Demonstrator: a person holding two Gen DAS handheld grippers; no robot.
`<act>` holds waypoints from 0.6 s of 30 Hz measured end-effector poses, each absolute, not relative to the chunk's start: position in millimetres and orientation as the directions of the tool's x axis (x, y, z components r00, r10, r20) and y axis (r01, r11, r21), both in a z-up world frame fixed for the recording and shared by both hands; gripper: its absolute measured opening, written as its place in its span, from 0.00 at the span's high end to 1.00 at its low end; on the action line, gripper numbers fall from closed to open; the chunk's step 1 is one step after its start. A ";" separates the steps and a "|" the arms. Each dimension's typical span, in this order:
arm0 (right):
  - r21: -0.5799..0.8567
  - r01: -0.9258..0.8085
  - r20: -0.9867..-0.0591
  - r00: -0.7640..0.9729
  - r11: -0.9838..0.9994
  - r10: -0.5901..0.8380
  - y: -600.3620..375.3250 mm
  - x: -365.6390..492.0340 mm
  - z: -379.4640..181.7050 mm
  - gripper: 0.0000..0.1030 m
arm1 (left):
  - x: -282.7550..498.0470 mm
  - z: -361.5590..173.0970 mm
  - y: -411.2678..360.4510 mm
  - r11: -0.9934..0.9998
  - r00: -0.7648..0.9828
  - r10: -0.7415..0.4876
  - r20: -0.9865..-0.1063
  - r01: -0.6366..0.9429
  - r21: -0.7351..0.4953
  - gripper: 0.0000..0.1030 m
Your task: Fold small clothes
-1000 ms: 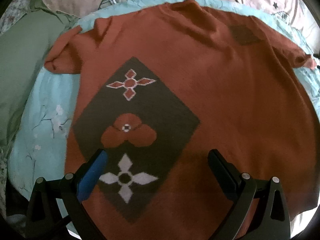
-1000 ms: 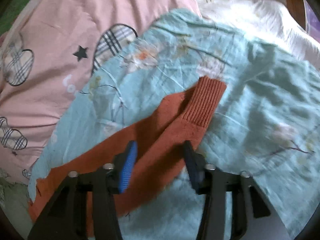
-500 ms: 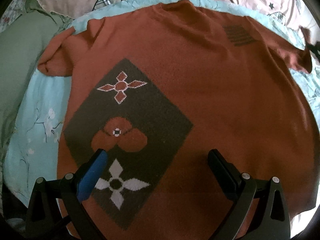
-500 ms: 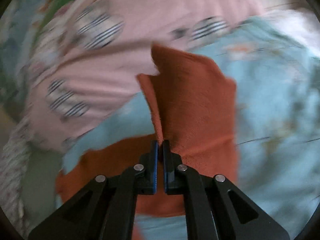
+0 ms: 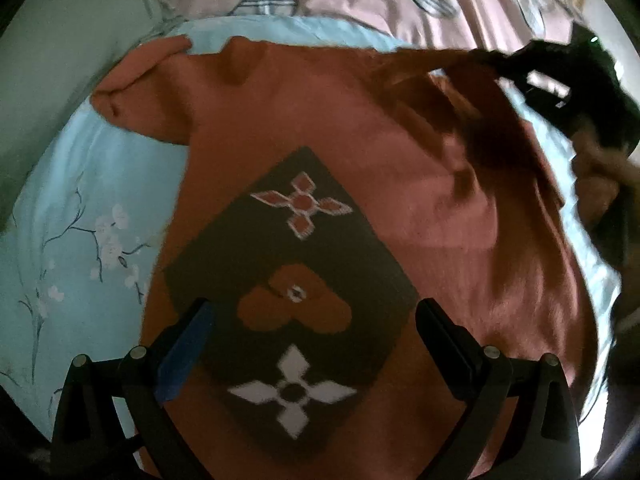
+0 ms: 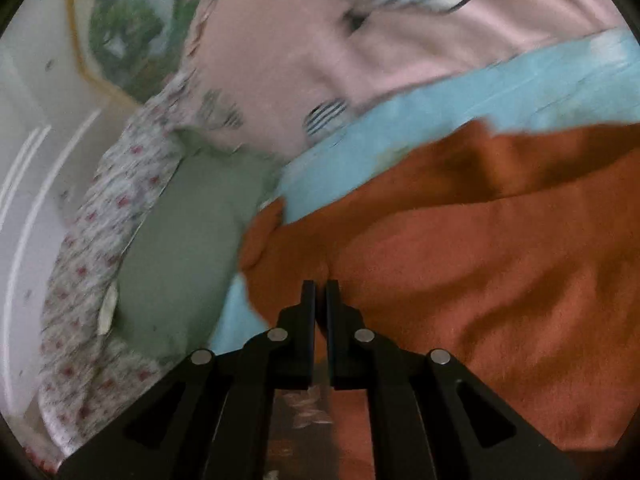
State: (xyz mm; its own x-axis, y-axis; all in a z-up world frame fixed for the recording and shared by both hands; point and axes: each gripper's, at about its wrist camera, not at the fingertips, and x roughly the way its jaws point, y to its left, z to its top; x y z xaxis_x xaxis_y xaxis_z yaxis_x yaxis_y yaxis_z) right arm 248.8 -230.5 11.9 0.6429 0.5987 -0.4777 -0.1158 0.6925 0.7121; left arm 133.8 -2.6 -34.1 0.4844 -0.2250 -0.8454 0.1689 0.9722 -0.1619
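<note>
A rust-orange sweater (image 5: 400, 168) with a dark diamond panel (image 5: 292, 280) of flower shapes lies flat on a light blue floral sheet (image 5: 80, 216). My left gripper (image 5: 312, 344) is open and hovers over the sweater's lower part. My right gripper (image 6: 321, 292) is shut on the sweater's right sleeve (image 6: 460, 272) and holds it lifted over the sweater body. In the left wrist view the right gripper (image 5: 508, 66) shows at the upper right with the sleeve (image 5: 432, 64) stretched from it. The left sleeve (image 5: 140, 88) lies bunched at the upper left.
A pink quilt (image 5: 400, 0) with plaid patches lies beyond the sheet. A green pillow (image 5: 60, 72) sits at the left, also in the right wrist view (image 6: 188, 240). A flowered cloth (image 6: 100, 240) and white wall are at the far left there.
My right gripper closed on the right sleeve cuff, lifted it and swung it leftward across the sweater. My left gripper stayed open and shifted a little over the sweater.
</note>
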 end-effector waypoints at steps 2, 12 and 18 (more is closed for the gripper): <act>0.702 -0.145 -0.494 0.607 0.697 0.623 -209.3 251.4 2.4 0.92 | 139.6 -35.5 7.4 0.966 0.483 -0.256 -0.838 0.159 -0.203 0.02; 0.673 -0.041 -0.608 0.537 0.739 0.584 -213.6 228.9 -33.2 0.54 | 202.1 -54.8 24.3 0.859 0.417 -0.501 -0.758 0.134 -0.494 0.02; 0.645 0.028 -0.611 0.619 0.764 0.493 -256.8 187.0 -16.6 0.54 | 259.3 -64.1 10.8 0.816 0.414 -0.558 -0.719 0.116 -0.567 0.02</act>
State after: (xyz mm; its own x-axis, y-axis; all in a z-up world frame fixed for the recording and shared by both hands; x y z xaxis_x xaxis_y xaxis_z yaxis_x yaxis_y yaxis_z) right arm 187.0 -256.8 -16.6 0.6193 0.4935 -0.6107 0.0275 0.7637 0.6450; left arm 259.3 10.8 -64.1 0.4135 -0.5584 -0.7192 0.1162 0.8158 -0.5665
